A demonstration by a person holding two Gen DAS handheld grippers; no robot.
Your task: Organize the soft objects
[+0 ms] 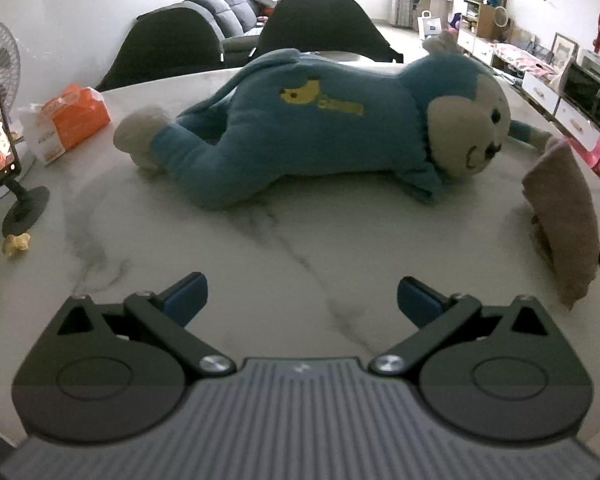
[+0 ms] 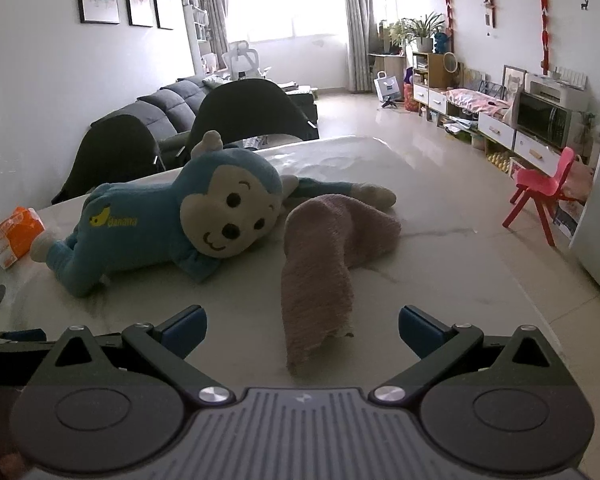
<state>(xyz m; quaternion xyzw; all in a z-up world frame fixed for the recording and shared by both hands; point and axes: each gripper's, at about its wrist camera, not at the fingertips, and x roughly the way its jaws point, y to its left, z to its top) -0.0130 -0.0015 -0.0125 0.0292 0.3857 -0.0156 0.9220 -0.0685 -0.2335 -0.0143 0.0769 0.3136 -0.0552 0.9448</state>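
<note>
A blue plush monkey [image 1: 300, 128] [image 2: 172, 220] with a yellow banana print lies on its belly across the white marble table [image 1: 280, 248] [image 2: 440, 264], head to the right. A folded pinkish-brown towel [image 1: 564, 220] [image 2: 320, 272] lies beside its head, one end draped over the monkey's arm. My left gripper [image 1: 302, 300] is open above bare table, well short of the monkey's body. My right gripper [image 2: 302, 332] is open too, and the towel's near end reaches in between its fingers without touching either pad.
An orange tissue pack [image 1: 72, 120] [image 2: 18, 236] lies at the table's left. A phone on a black stand [image 1: 4, 168] and a yellow scrap [image 1: 16, 243] sit near the left edge. Two dark chairs [image 1: 324, 24] stand behind the table. A red child's chair [image 2: 540, 192] is on the floor.
</note>
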